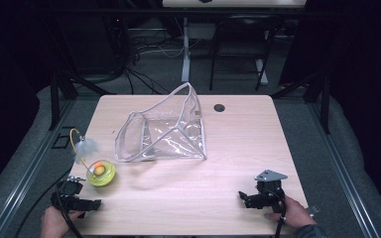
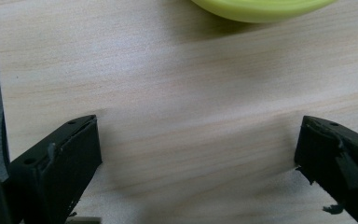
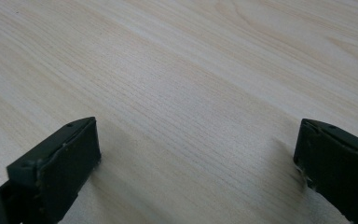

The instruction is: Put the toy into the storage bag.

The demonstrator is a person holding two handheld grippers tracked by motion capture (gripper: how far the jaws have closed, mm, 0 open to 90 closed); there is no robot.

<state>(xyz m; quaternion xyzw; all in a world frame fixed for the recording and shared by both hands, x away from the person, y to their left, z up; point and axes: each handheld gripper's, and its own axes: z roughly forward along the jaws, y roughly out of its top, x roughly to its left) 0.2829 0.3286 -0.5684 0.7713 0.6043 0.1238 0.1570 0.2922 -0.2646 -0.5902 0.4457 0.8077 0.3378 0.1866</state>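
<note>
A clear plastic zip pouch (image 1: pixel 164 129) with a grey rim lies open in the middle of the wooden table (image 1: pixel 238 148). At the left stands a yellow-green round toy base (image 1: pixel 101 173) with an orange ball, a curved yellow wire and a pale feather (image 1: pixel 85 146). My left gripper (image 1: pixel 87 196) rests near the table's front left edge, just below that base, jaws open over bare wood; the base's rim (image 2: pixel 261 7) shows at the top of the left gripper view. My right gripper (image 1: pixel 245 197) sits at the front right, open and empty, above plain tabletop (image 3: pixel 177 93).
A small dark round hole (image 1: pixel 220 107) is set in the table's far side. Behind the table are desk legs (image 1: pixel 186 49), cables on the floor and dark frame posts at both sides.
</note>
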